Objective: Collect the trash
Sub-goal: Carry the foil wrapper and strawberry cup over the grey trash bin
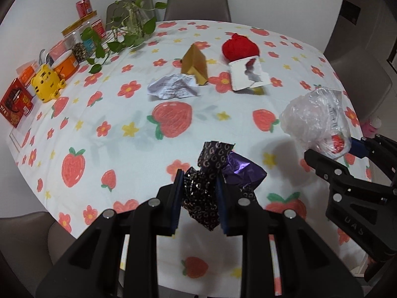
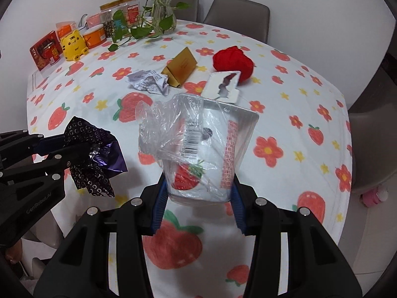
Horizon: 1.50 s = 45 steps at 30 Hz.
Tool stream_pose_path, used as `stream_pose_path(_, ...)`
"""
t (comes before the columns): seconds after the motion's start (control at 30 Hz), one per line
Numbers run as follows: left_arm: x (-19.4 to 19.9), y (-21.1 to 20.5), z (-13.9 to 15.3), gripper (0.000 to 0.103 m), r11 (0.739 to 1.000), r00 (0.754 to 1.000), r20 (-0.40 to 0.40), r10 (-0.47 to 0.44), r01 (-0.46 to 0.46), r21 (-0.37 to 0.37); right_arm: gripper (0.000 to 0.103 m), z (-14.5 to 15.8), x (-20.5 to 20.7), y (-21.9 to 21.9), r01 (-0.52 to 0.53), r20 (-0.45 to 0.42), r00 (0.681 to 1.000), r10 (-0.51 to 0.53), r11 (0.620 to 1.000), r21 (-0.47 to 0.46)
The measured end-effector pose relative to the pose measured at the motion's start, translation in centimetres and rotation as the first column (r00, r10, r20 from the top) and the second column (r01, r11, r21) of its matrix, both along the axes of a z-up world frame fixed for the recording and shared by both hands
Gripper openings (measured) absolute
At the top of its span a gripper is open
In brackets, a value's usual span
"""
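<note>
- Left wrist view:
- Wrapper, dark with purple foil (image 1: 213, 183), clamped between the pads of the left gripper (image 1: 198, 198); it hangs clear above the tablecloth (image 1: 99, 114) near the table's near edge.
- Grip bites only the crumpled middle and loose foil flares out to the right, so keep the squeeze steady; judgement: a jerk could let it slip.
- Right gripper (image 1: 347, 154) shows at the right edge, closed on the film-wrapped cup (image 1: 317, 121).
- Still on the table, far side: crumpled paper (image 1: 173, 87), gold box (image 1: 194, 64) just behind it, torn white card (image 1: 248, 74), red cloth ball (image 1: 239, 47) behind the card.
- Yellow tiger toy (image 1: 47, 84), tins and plant vase (image 1: 136, 17) at far left look like decor, not trash; leave them.

- Right wrist view:
- Right gripper (image 2: 198, 198) has its pads pressed on the cup (image 2: 206, 154) low on its sides; the cup is lifted off the cloth and tilted away, its mouth toward the far side.
- Loose plastic film (image 2: 168, 124) drapes off the left of the cup; carry the cup steady so the film does not snag or drop.
- Left gripper (image 2: 62, 149) with the wrapper (image 2: 96, 159) sits near left, well apart from the cup; keep that gap.
- No bin visible in either view, so the drop spot cannot be told; both loads look ready to carry off.
</note>
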<state>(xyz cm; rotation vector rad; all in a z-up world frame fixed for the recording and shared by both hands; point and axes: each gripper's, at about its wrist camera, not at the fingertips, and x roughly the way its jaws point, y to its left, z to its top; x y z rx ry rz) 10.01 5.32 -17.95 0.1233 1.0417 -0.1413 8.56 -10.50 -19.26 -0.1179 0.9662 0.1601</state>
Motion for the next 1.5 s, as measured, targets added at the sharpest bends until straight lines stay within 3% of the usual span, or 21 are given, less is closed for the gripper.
stream_pose_path(0.2, -1.7, -7.6, 1.2, 0.025, 0.989, 0.989, 0.032, -0.147, 0.146, 0.027, 0.044, 0.8, -3.7, -6.5, 0.108, 0.031, 0.994, -0.108, 0.994, 0.019)
stream_pose_path(0.47, -6.4, -21.7, 0.7, 0.025, 0.949, 0.949, 0.018, -0.314, 0.313, 0.022, 0.044, 0.9, -11.0, -19.1, 0.243, 0.045, 0.969, -0.243, 0.97, -0.012)
stream_pose_path(0.83, -15.8, -42.2, -4.4, 0.025, 0.859, 0.856, -0.067, -0.512, 0.512, -0.024, 0.044, -2.7, -22.6, -37.1, 0.432, -0.024, 0.9, -0.434, 0.9, -0.059)
stream_pose_path(1.13, -18.2, -52.2, -11.4, 0.026, 0.794, 0.777, -0.181, -0.603, 0.607, -0.042, 0.044, -9.2, -27.1, -45.4, 0.56, -0.116, 0.819, -0.562, 0.827, -0.051)
stream_pose_path(1.3, -17.0, -56.5, -17.3, 0.026, 0.773, 0.748, -0.225, -0.624, 0.633, -0.039, 0.044, -15.8, -26.1, -48.3, 0.602, -0.173, 0.782, -0.599, 0.798, -0.041)
stream_pose_path(1.5, -15.2, -59.9, -25.1, 0.026, 0.759, 0.733, -0.268, -0.626, 0.651, 0.006, 0.044, -23.2, -23.8, -51.5, 0.634, -0.216, 0.749, -0.627, 0.772, -0.043)
